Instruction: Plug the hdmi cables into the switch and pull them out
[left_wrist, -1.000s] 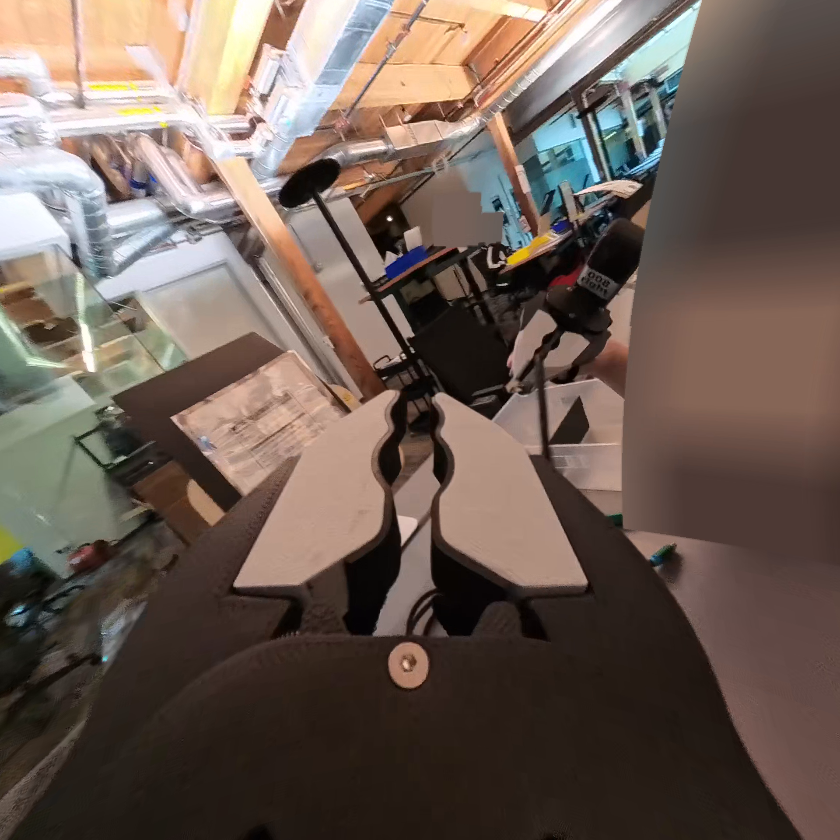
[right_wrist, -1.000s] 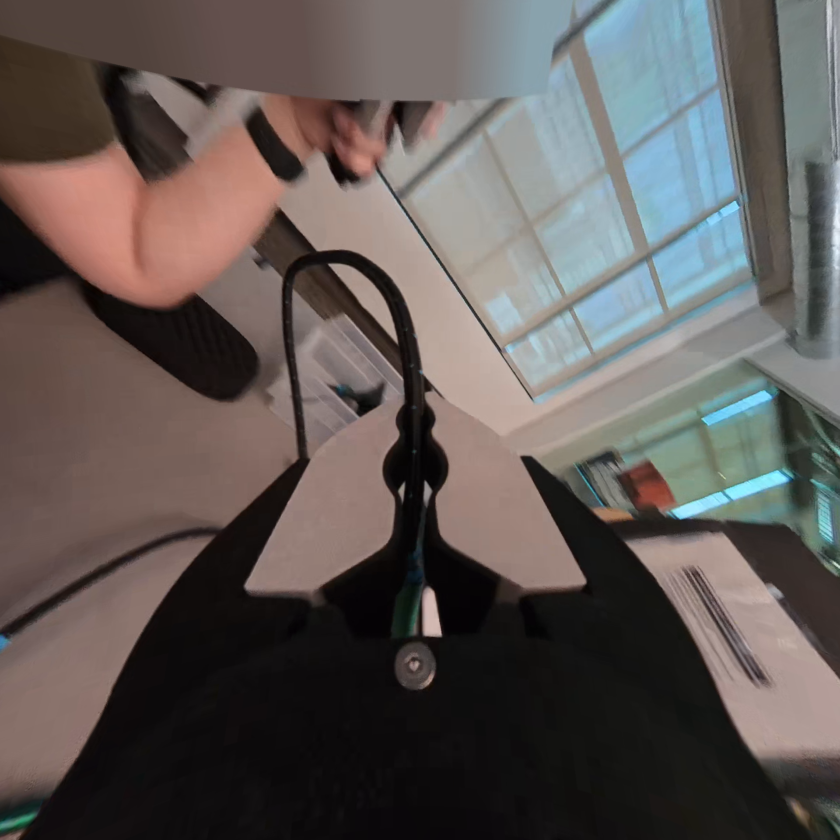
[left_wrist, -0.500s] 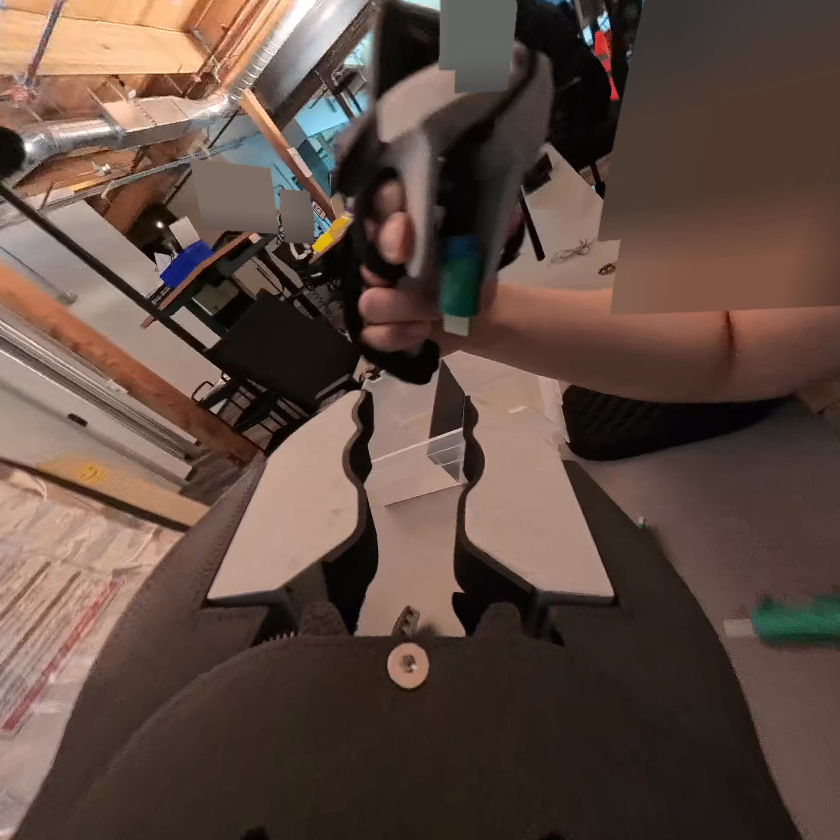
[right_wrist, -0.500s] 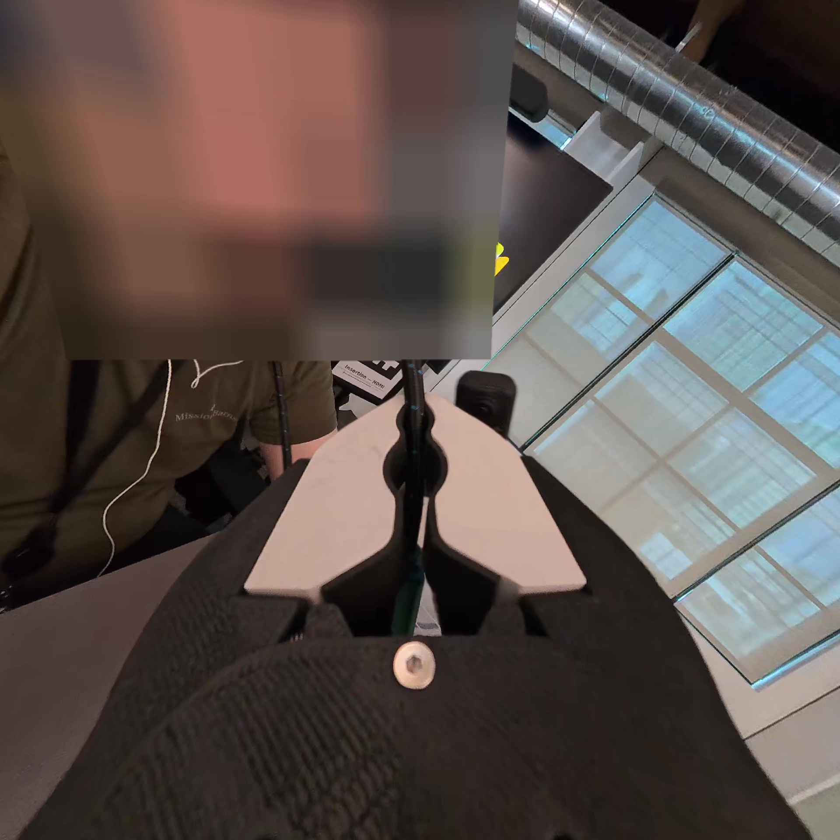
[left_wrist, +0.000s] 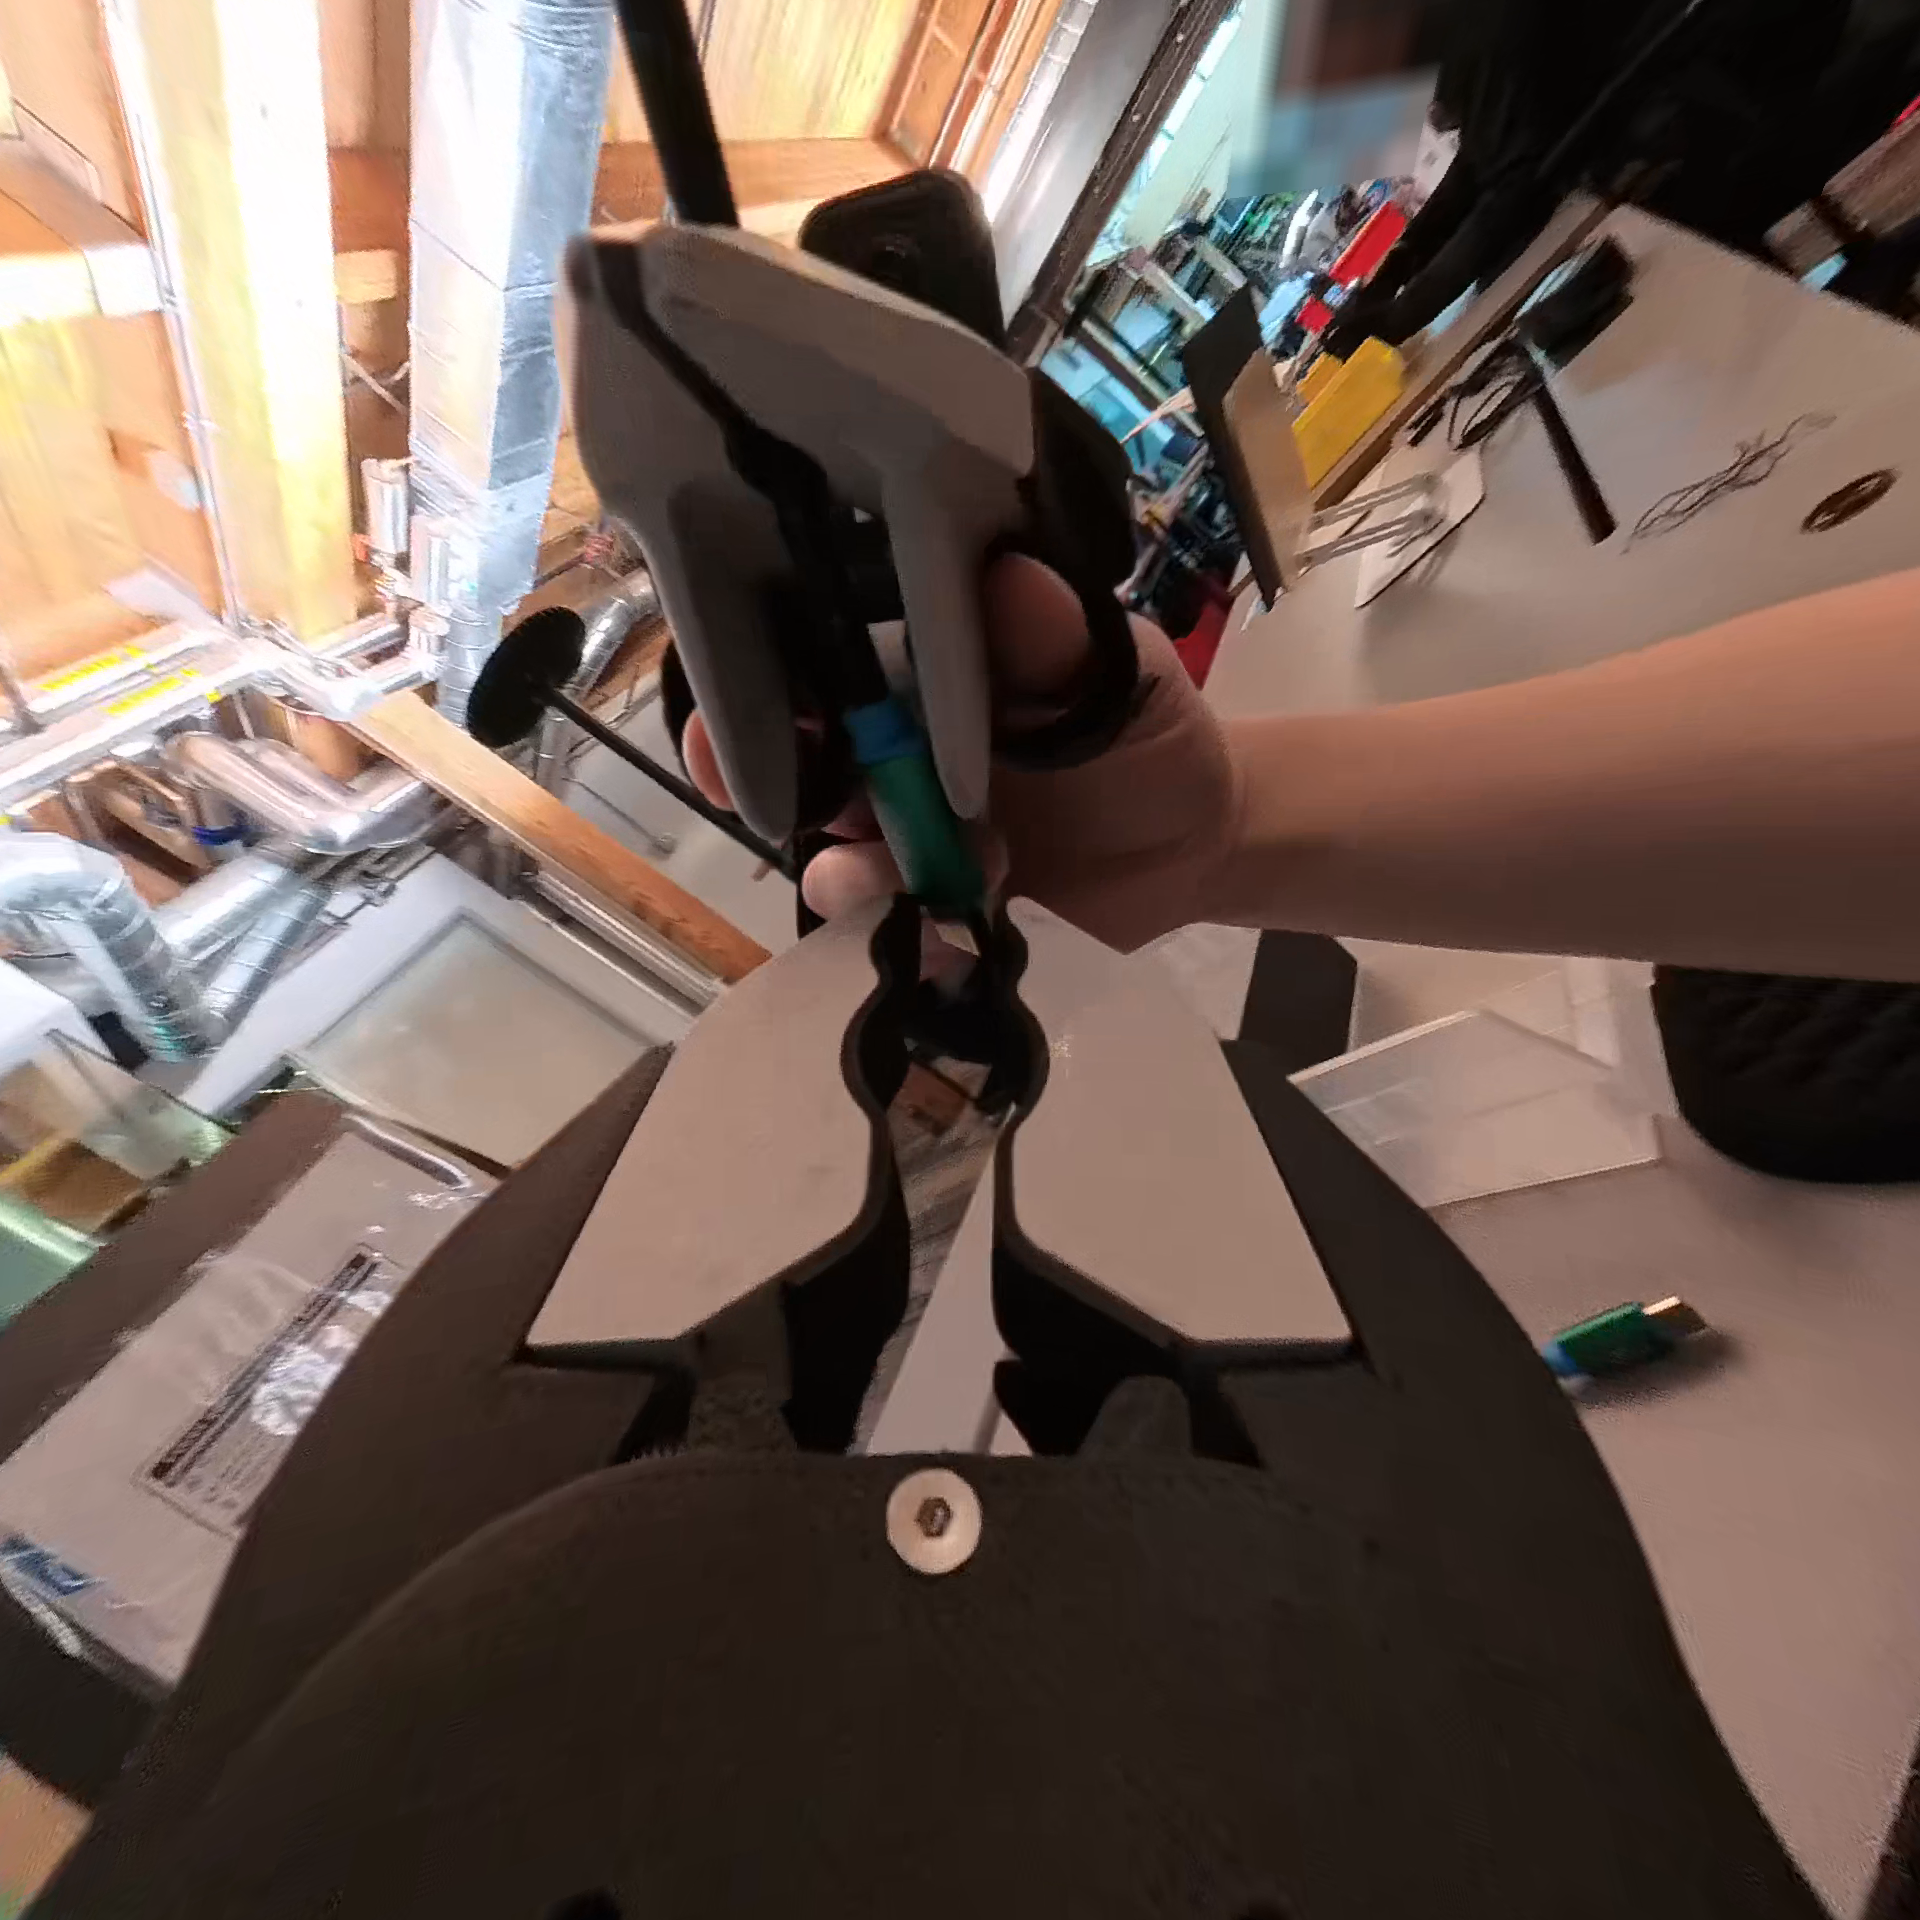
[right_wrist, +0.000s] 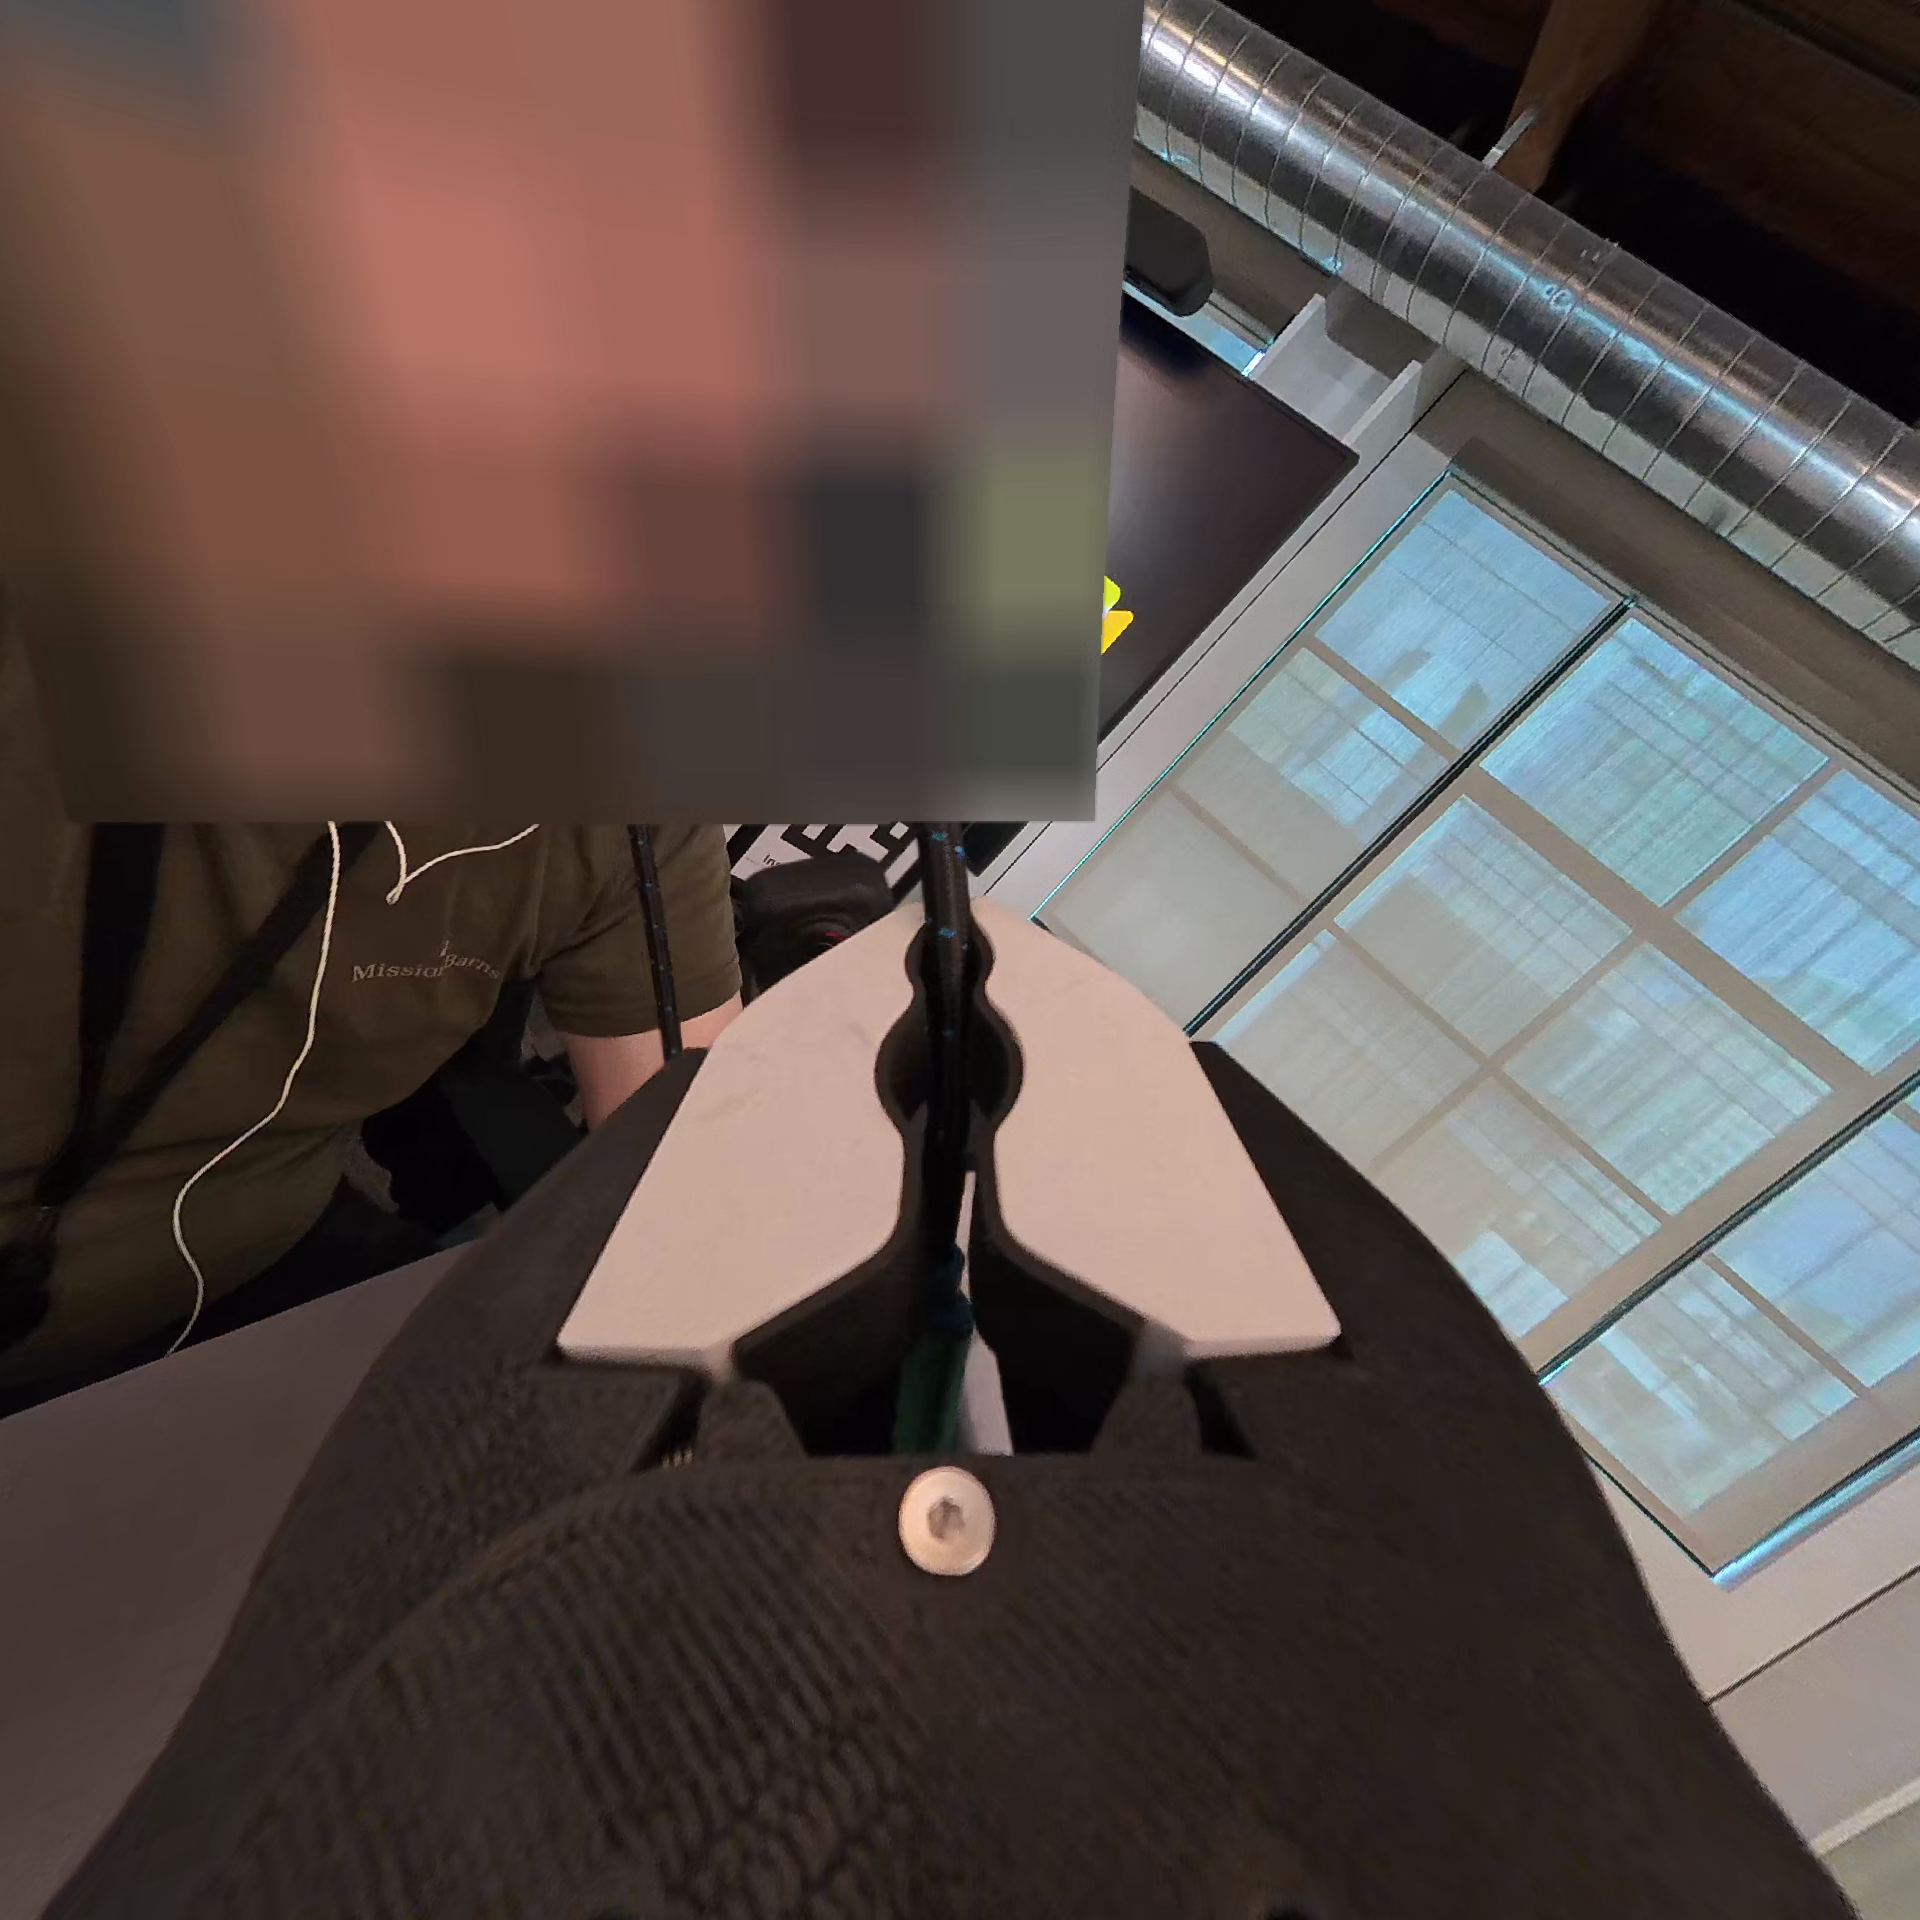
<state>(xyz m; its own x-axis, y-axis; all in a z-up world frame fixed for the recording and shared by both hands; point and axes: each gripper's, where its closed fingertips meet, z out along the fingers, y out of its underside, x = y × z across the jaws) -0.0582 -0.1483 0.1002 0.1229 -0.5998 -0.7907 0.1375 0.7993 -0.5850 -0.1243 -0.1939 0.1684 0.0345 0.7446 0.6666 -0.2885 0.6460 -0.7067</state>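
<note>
Both claws (left_wrist: 954, 940) now at green plug (left_wrist: 928, 831).

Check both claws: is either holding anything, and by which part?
Right claw is shut on the black HDMI cable, gripping the cord just behind its green plug. Left claw is open, holding nothing, its tips close around that plug's end.

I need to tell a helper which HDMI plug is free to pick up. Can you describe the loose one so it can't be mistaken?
Start at the pale grey table. The loose plug lies flat on it, right of the left gripper: green body, blue collar, metal tip. Unlike the other green plug, clamped upright in the right gripper, nothing holds it.
</note>
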